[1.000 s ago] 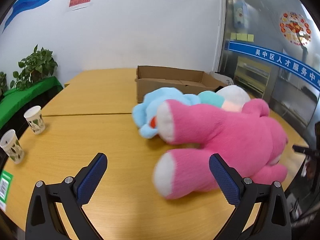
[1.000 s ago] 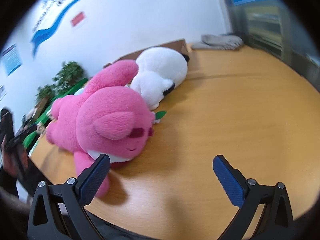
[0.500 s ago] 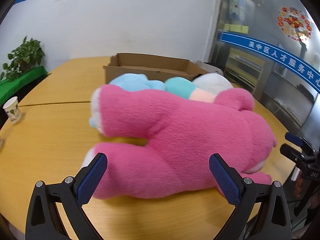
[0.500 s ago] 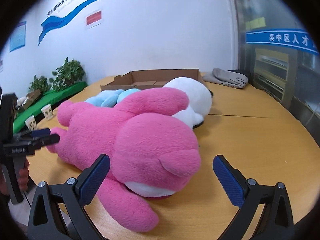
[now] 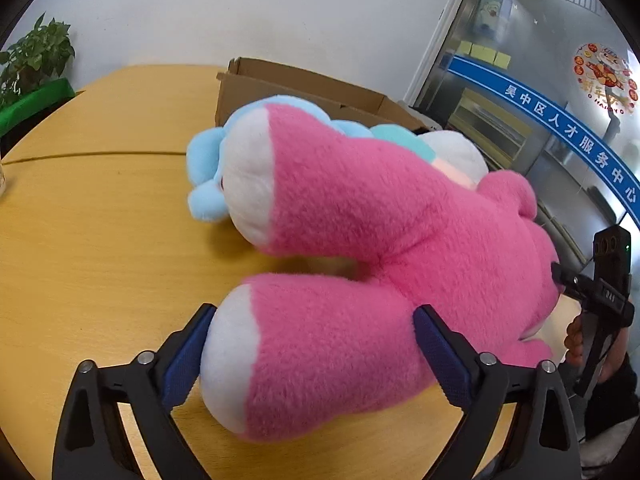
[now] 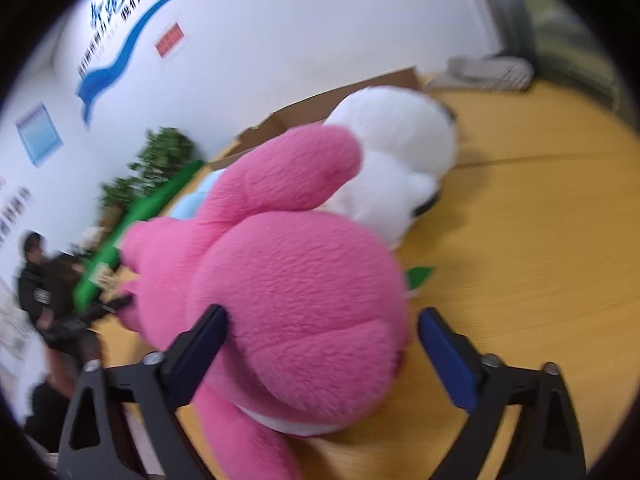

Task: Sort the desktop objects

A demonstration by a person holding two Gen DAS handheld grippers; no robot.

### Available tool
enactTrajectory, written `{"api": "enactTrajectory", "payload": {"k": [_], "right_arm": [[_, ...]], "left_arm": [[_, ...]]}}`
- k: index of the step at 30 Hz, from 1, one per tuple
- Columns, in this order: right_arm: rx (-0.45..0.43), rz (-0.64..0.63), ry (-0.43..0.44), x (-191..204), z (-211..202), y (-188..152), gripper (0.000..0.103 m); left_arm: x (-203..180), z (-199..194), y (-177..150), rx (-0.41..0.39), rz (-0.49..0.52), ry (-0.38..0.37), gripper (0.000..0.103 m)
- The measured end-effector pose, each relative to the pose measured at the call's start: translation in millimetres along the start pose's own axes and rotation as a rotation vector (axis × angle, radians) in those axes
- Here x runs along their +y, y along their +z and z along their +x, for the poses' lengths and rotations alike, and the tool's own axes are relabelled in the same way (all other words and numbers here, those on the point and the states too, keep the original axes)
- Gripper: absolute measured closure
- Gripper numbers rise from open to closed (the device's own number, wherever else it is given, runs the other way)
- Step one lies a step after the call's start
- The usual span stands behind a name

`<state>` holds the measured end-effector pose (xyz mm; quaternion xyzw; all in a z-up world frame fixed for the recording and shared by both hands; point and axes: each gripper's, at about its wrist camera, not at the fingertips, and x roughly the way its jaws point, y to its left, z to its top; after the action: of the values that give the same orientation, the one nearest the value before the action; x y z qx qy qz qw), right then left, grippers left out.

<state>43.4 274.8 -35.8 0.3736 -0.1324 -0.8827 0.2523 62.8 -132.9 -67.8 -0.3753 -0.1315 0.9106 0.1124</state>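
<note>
A big pink plush toy point(image 5: 400, 240) lies on the wooden table point(image 5: 100, 240). Its near leg with the white foot fills the gap of my left gripper point(image 5: 312, 356). The jaws are closing and the blue pads sit at the fur without squeezing it. In the right wrist view the toy's head point(image 6: 304, 288) is between the fingers of my right gripper point(image 6: 324, 332), also closing. The left pad is against the fur and the right pad stands a little clear. A light blue plush point(image 5: 204, 184) and a white plush point(image 6: 392, 148) lie behind the pink one.
An open cardboard box point(image 5: 280, 88) stands behind the toys. A hand point(image 5: 576, 340) with the right gripper's handle shows at the table's right edge. Potted plants point(image 5: 36, 56) stand far left, a grey cloth point(image 6: 488, 72) lies at the back, and a person point(image 6: 36, 280) is at the left.
Both grippers have moved in on the pink plush. The left now straddles its near leg and the right its head. Both pairs of jaws have narrowed slightly.
</note>
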Motion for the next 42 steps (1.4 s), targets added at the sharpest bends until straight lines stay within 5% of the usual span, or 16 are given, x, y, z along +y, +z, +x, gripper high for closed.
{"api": "enactTrajectory", "payload": {"k": [5, 9, 13, 16, 18, 21, 28, 35, 42], "right_arm": [[-0.024, -0.006, 0.031, 2.4, -5.9, -3.1, 0.041], [-0.048, -0.035, 0.034, 17.4, -29.5, -4.3, 0.047], [-0.051, -0.032, 0.061, 25.4, -51.5, -5.7, 0.047], [0.016, 0.02, 0.012, 9.5, -35.2, -15.5, 0.038], [0.019, 0.087, 0.034, -3.2, -29.5, -19.5, 0.028], [0.018, 0.092, 0.045, -4.8, -29.5, -15.2, 0.025], [0.064, 0.023, 0.042, 6.9, -17.3, -9.7, 0.023], [0.069, 0.001, 0.054, 5.2, -13.8, -11.0, 0.027], [0.069, -0.001, 0.059, 5.1, -12.6, -11.2, 0.025]], "left_arm": [[11.4, -12.4, -0.7, -0.009, -0.067, -0.027, 0.049], [4.3, -43.9, -4.8, -0.005, -0.067, -0.035, 0.063], [0.6, -67.5, -14.1, 0.012, -0.075, -0.043, 0.063], [7.5, -62.6, -22.9, 0.036, -0.109, -0.043, 0.051], [11.5, -59.8, -23.9, 0.033, -0.136, -0.046, 0.025], [11.1, -55.3, -23.5, 0.035, -0.133, -0.058, 0.002], [-3.0, -30.1, -30.2, 0.106, -0.101, -0.143, 0.007], [1.9, -38.5, -29.9, 0.08, -0.122, -0.153, 0.031], [2.1, -38.4, -29.7, 0.085, -0.111, -0.146, 0.028]]}}
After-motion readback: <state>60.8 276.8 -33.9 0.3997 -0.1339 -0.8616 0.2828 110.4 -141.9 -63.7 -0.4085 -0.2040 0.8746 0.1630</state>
